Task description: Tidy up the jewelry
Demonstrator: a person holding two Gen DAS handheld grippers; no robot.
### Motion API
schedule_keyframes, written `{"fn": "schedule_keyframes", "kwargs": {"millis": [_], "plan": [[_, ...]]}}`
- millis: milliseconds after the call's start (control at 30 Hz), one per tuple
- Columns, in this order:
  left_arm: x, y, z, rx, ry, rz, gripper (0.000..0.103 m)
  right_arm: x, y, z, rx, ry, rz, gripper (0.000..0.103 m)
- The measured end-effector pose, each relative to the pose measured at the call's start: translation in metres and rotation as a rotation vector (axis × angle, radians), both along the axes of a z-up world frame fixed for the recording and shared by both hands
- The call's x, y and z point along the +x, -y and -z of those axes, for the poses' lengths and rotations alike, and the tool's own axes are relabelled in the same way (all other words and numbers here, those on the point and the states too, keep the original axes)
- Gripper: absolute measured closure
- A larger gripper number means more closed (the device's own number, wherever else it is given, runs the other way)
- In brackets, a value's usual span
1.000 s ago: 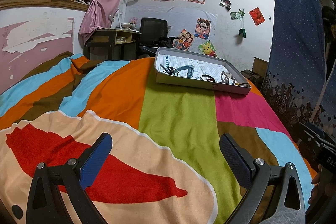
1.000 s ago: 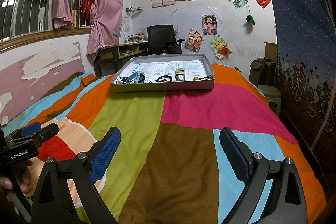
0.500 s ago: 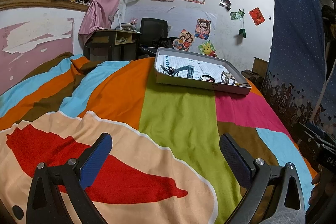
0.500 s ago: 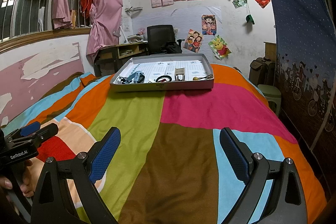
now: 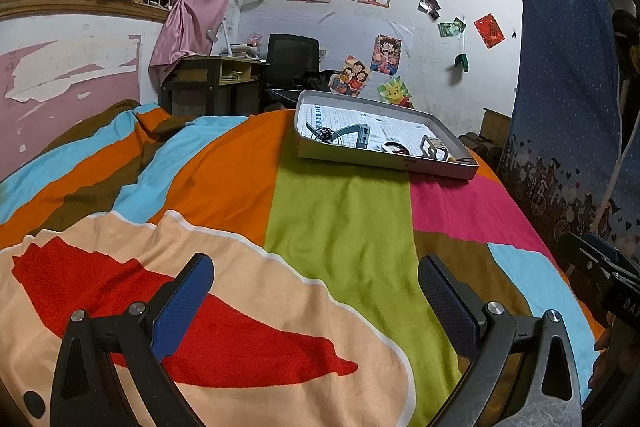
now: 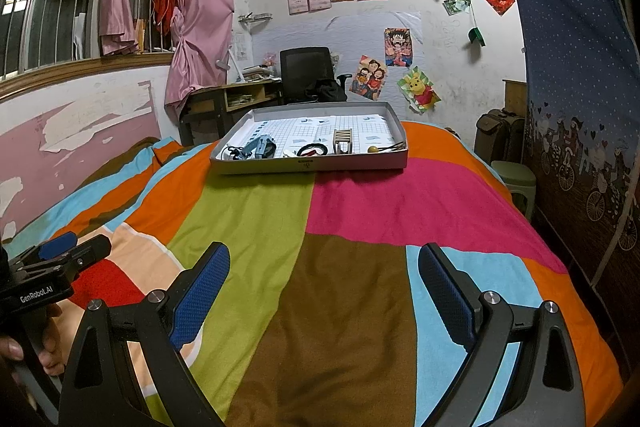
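Tray of jewelry, at twelve o'clock on the striped bedspread, well apart from both grippers. Left gripper and right gripper: jaws spread, empty. Risk: soft bedding may tip the tray under a careless reach, scattering small pieces.

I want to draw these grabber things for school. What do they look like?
Each one is a black frame with triangle holes, silver bolts, and blue bumpy pads on its two fingers. That goes for the left gripper and the right gripper. White letters on the left one's side read GenRobot.AI. No sleeves or cables show.
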State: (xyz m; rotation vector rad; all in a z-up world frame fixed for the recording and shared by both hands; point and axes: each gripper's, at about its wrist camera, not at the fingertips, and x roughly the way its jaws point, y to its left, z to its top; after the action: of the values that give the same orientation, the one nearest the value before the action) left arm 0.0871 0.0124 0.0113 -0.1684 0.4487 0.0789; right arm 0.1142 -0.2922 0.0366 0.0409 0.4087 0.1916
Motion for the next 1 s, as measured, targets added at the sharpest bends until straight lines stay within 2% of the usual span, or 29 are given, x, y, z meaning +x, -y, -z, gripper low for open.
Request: {"fn": "schedule_keyframes", "kwargs": {"millis": [1000], "plan": [[-0.0055,-0.0072,0.0016,-0.006,0.004,-0.027,0.0,0.0003,-0.0001,0.0,0.0,0.0,0.001,0.01]]}}
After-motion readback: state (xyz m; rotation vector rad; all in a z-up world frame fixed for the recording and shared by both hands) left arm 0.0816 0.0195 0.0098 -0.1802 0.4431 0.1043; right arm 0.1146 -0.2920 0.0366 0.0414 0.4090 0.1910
